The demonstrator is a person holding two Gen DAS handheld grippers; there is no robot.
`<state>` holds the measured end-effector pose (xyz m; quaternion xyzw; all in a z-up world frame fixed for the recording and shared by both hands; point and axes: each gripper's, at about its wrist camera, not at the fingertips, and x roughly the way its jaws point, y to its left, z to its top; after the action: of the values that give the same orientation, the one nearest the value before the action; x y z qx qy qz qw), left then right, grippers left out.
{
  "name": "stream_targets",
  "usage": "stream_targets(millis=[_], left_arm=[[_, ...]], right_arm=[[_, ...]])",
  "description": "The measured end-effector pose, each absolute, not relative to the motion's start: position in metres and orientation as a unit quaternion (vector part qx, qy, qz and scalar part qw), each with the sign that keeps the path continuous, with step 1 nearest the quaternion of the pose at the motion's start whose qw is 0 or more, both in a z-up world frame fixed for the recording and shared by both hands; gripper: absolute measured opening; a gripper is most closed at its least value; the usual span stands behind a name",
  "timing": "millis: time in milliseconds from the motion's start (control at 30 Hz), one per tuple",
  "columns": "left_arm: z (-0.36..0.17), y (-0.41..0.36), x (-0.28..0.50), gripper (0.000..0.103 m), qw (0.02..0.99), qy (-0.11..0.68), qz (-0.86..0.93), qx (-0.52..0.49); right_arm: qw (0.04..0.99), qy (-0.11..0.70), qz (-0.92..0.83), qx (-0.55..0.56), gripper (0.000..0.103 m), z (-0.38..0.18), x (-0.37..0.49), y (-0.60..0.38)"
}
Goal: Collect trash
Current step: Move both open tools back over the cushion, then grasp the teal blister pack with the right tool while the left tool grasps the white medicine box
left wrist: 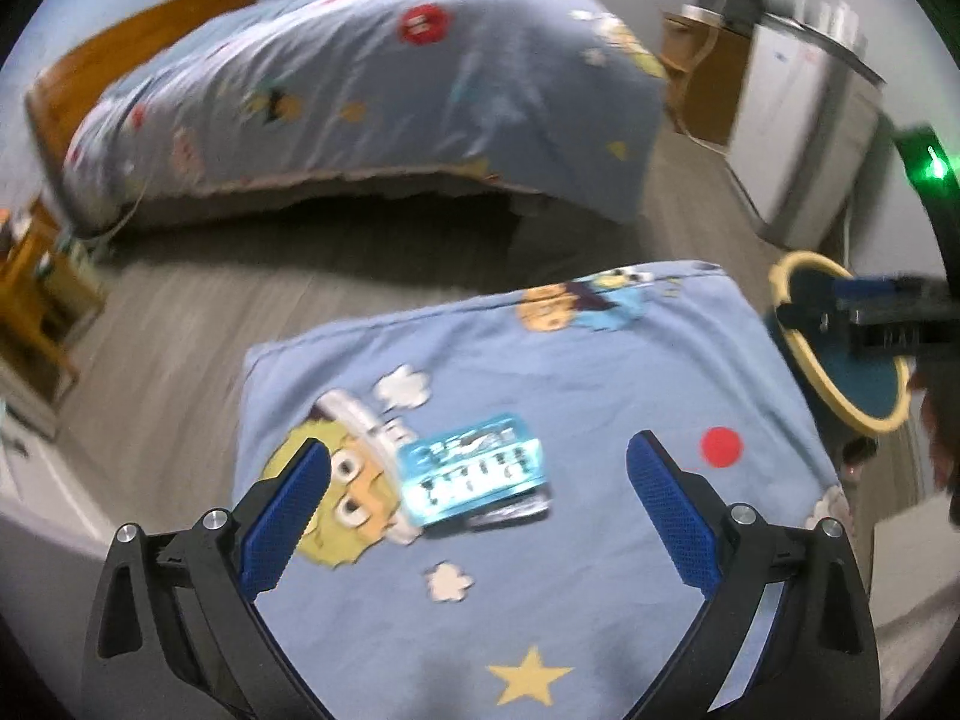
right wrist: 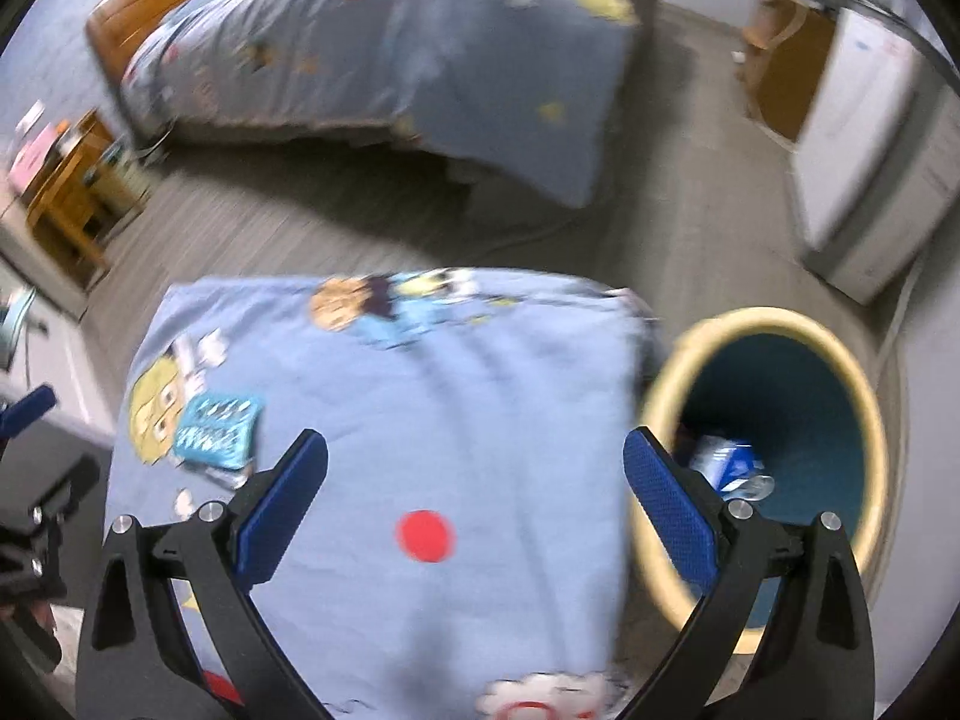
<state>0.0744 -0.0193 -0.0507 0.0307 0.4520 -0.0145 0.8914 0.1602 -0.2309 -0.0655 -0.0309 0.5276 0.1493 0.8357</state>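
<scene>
I'm looking across a blue cartoon-print cover [left wrist: 540, 540] that drapes the near surface, with grey floor [left wrist: 300, 288] beyond it and a bed [left wrist: 372, 96] in the same print further back. A wooden headboard [left wrist: 138, 42] sits at the bed's far left, a wooden stand [left wrist: 36, 294] is off to the left, and a white cabinet [left wrist: 804, 114] stands on the right. Both views are smeared, so fine print is unreadable.

Right of the cover, on the floor, there's the bin [right wrist: 774, 324], yellow-rimmed and dark teal inside, just beside the cover's edge. In the right view I can see blue-and-white rubbish [right wrist: 729, 468] lying at its bottom.

The wrapper [left wrist: 474, 474], light blue with dark lettering, lies flat on the cover over a yellow cartoon face [left wrist: 336, 504]. My left gripper [left wrist: 477, 516] has its fingers spread wide, nothing between the pads, and the wrapper sits between them, slightly nearer the left finger and a little ahead of the tips. I can't tell whether the fingers touch the cloth.

My right gripper [right wrist: 474, 504] is also spread wide and empty, over the cover near a red dot [right wrist: 425, 535]; its right finger overlaps the bin's rim in view. From here the wrapper [right wrist: 216, 429] is off to the left, outside the left finger. The right gripper shows at the left view's right edge, in front of the bin.
</scene>
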Motion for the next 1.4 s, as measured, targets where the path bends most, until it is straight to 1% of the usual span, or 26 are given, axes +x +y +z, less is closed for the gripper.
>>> stream_targets(millis=[133,467,800,967,1233,1367,1400], left_arm=[[-0.055,0.012,0.064,0.098,0.890,0.453,0.018,0.050],[-0.067,0.093,0.054,0.098,0.879,0.473,0.058,-0.003],[-0.071,0.125,0.057,0.098,0.874,0.480,0.059,-0.038],[-0.073,0.131,0.057,0.098,0.872,0.484,0.058,-0.052],[-0.075,0.133,0.057,0.098,0.870,0.487,0.061,-0.053],[-0.077,0.137,0.057,0.098,0.866,0.492,0.064,-0.062],[-0.078,0.138,0.057,0.098,0.865,0.494,0.064,-0.063]], right_arm=[[0.824,0.533,0.179,-0.068,0.097,-0.076,0.156,-0.183],[0.791,0.540,0.235,-0.164,0.097,-0.115,0.147,-0.087],[0.745,0.529,0.274,-0.299,0.097,-0.163,0.125,-0.020],[0.746,0.530,0.270,-0.299,0.097,-0.175,0.129,-0.006],[0.749,0.549,0.273,-0.251,0.097,-0.185,0.146,0.008],[0.748,0.568,0.272,-0.210,0.093,-0.189,0.162,0.007],[0.749,0.569,0.273,-0.200,0.089,-0.188,0.164,0.006]])
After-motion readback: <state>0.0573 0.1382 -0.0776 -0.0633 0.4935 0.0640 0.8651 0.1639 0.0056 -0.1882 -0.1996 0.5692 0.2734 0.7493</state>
